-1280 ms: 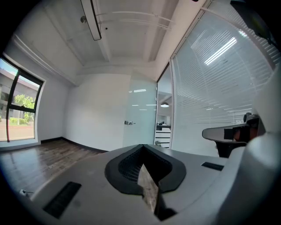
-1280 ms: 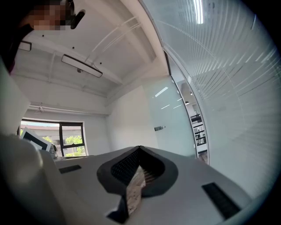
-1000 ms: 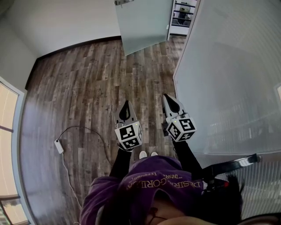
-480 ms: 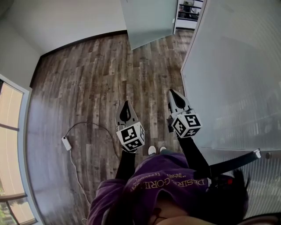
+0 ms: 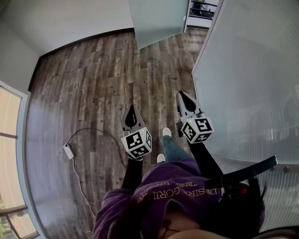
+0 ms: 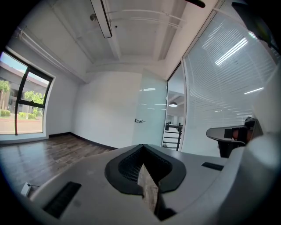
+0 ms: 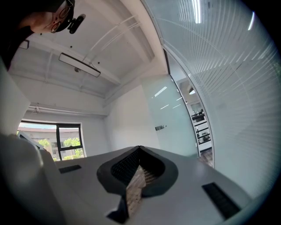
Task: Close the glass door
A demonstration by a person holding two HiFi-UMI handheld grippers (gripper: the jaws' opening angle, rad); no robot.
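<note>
The frosted glass door (image 5: 156, 21) stands open at the far end of the room, swung inward beside the doorway (image 5: 202, 9). It is some way ahead of both grippers. In the left gripper view the door (image 6: 151, 112) shows its handle (image 6: 139, 121); the right gripper view has the door (image 7: 173, 118) and handle (image 7: 160, 127) too. My left gripper (image 5: 132, 111) is held over the wood floor, shut and empty. To its right, my right gripper (image 5: 182, 98) points the same way, close to the glass wall (image 5: 252, 79), with its jaws together and nothing in them.
A glass wall with blinds runs along the right side. A white adapter (image 5: 68, 150) with a looping cable lies on the floor at left. A tall window (image 5: 9, 140) lines the left wall. The person's shoe (image 5: 166, 132) is between the grippers.
The person has stepped forward, one leg now ahead between the grippers. Both grippers have moved a little towards the door, still shut.
</note>
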